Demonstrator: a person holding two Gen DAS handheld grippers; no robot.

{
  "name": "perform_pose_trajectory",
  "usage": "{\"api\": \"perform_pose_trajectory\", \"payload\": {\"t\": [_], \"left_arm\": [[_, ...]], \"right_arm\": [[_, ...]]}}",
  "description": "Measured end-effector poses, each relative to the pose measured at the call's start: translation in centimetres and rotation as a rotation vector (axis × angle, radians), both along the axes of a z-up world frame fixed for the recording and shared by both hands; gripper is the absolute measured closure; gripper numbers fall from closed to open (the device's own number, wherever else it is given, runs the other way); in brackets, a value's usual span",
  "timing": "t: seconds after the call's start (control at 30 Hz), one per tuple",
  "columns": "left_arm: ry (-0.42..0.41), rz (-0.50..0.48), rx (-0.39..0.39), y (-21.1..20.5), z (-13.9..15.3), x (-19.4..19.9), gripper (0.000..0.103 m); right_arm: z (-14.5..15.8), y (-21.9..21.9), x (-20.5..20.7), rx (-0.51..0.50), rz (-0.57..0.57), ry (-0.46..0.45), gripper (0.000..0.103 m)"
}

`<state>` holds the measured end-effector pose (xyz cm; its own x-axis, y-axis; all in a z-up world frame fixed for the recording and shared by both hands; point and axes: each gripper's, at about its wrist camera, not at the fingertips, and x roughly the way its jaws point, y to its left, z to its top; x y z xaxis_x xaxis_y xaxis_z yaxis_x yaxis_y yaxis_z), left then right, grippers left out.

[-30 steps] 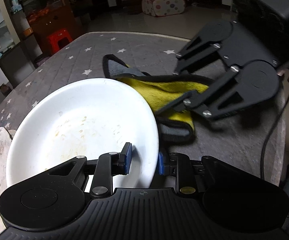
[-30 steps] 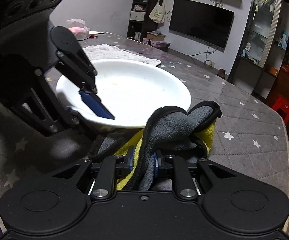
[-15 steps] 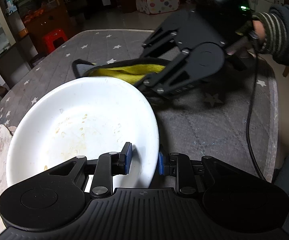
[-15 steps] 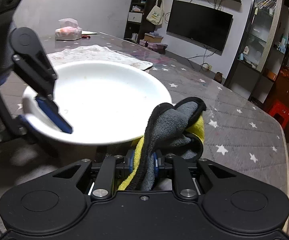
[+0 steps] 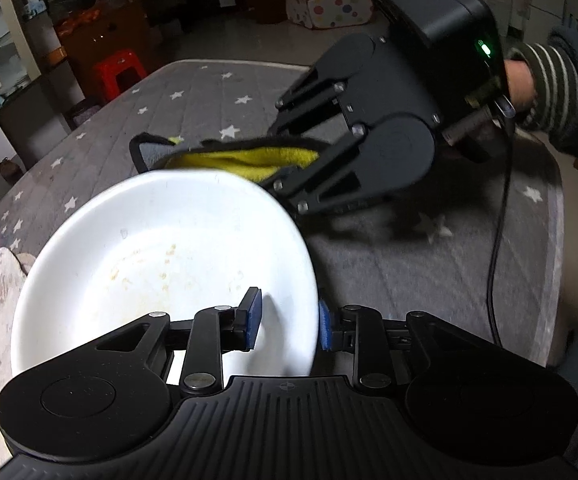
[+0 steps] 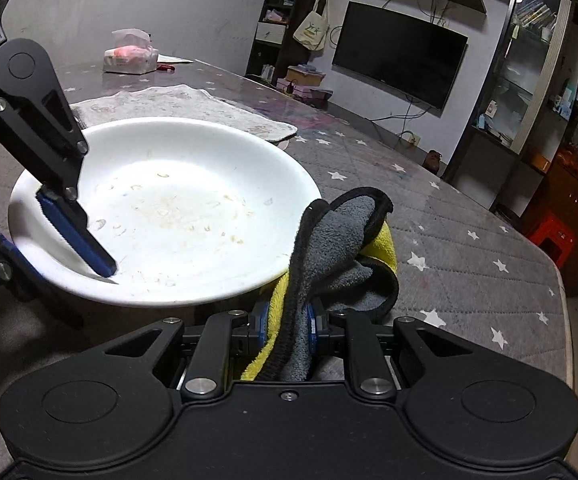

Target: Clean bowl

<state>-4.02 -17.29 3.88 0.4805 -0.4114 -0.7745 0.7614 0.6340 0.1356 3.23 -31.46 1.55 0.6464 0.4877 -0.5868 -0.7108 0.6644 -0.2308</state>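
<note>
- The bowl [image 5: 161, 264] I'm working on is wide, shallow and white, with dried yellowish smears and small crumbs across its floor (clearest from my right wrist view). It sits on the grey star-printed table cover [image 5: 409, 264], near the middle of the table.
- My left gripper [image 5: 289, 322] straddles the bowl's near rim, one blue pad inside and one outside. Its jaws have just been opening a little, and a sliver of gap shows beside the inner pad, so I read the hold as slack.
- My right gripper [image 6: 287, 326] has its jaws squeezed tight on the grey-and-yellow cloth [image 6: 341, 248], which bunches up past the fingertips.
- Compared with a second ago, the cloth is off the table and now hangs at the bowl's far rim in my left view, overlapping it; the bowl looks unmoved.
- A hand [image 5: 519, 80] in a striped cuff shows behind the right gripper, its cable [image 5: 497, 240] trailing toward the table edge.
- Open cover lies to the right of the bowl; a pale mat [image 6: 193, 100] lies just beyond it, and a tissue pack [image 6: 131, 56] is well apart.
</note>
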Motion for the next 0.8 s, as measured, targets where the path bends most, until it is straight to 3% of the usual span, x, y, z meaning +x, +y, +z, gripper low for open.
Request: {"api": "perform_pose_trajectory", "payload": {"t": [0.33, 0.8], "left_arm": [[0.057, 0.062, -0.042, -1.4, -0.3, 3.3, 0.07], [0.046, 0.035, -0.03, -1.4, -0.3, 2.7, 0.073]], "right_arm": [[0.1, -0.4, -1.0, 0.007, 0.0, 0.009, 0.083], [0.6, -1.4, -4.6, 0.019, 0.018, 0.031, 0.083]]}}
